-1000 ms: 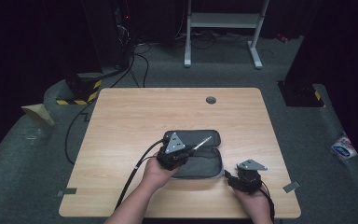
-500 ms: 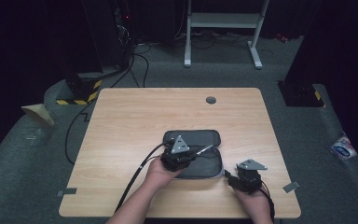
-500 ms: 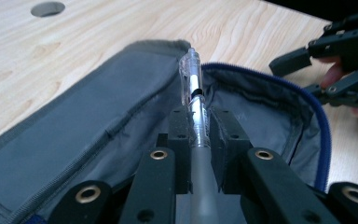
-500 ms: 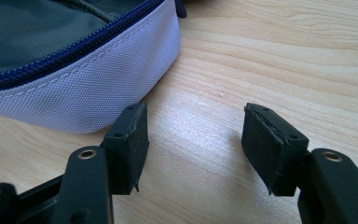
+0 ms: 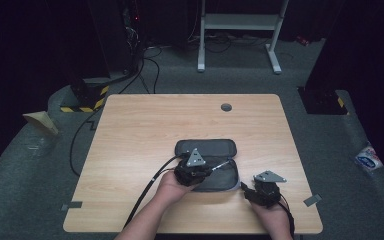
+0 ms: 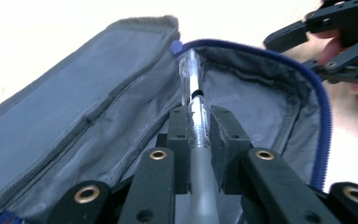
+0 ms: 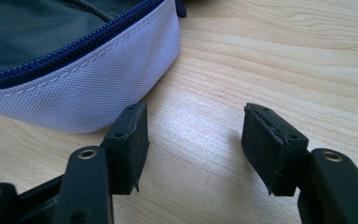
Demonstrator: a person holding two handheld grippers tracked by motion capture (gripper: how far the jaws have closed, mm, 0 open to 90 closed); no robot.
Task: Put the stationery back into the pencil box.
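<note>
The table [image 5: 145,145] has a light wooden top with a visible grain, and it stands on a grey carpet floor [image 5: 35,170]. A small round dark grommet [image 5: 226,107] sits in the surface near the far edge, a little to the right of the middle. An open grey pencil case [image 5: 207,150] with a blue zipper lies flat on the surface, nearer the near edge than the far edge and somewhat right of the centre. Its lid part is folded back toward the far edge. In the right gripper view, its pale rounded outer wall rests directly on the wood. The left half of the surface is bare wood.
</note>
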